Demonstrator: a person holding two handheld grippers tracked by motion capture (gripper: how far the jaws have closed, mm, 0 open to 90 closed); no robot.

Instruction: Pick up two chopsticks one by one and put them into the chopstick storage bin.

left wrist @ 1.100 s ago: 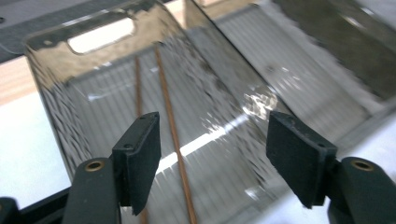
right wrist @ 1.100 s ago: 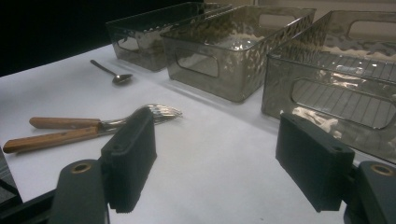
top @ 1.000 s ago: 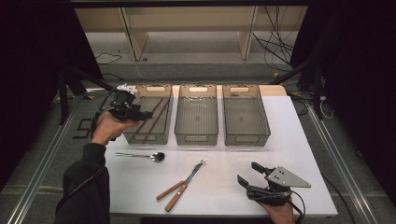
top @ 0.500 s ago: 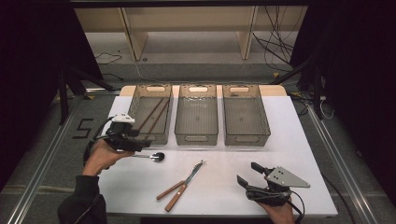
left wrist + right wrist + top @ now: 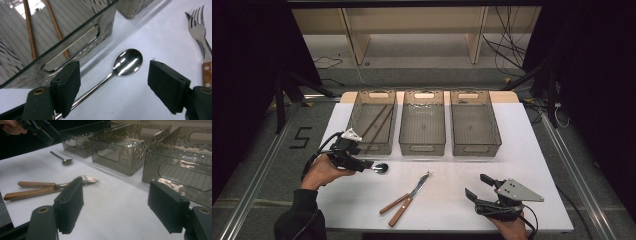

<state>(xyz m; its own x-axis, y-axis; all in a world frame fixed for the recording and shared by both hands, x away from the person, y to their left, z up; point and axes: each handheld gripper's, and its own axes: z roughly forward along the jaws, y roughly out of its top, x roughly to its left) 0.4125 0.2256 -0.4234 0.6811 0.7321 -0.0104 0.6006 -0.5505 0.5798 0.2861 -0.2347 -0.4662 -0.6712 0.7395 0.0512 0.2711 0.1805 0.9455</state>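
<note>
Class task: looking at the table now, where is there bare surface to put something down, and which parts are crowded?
Free: the white table right of the fork and knife, between the right bin and the right gripper; also the near-left corner below the spoon. Crowded: the back row of three bins, and around the spoon, where the left gripper hovers.

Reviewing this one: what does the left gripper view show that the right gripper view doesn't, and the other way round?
Left gripper view: two wooden chopsticks lying inside the left bin, seen through its clear wall.

Right gripper view: the right bin, the person's left hand, and the two wooden handles at full length.

Shared: the spoon, the fork, the left bin, a part of the middle bin and the white table.
</note>
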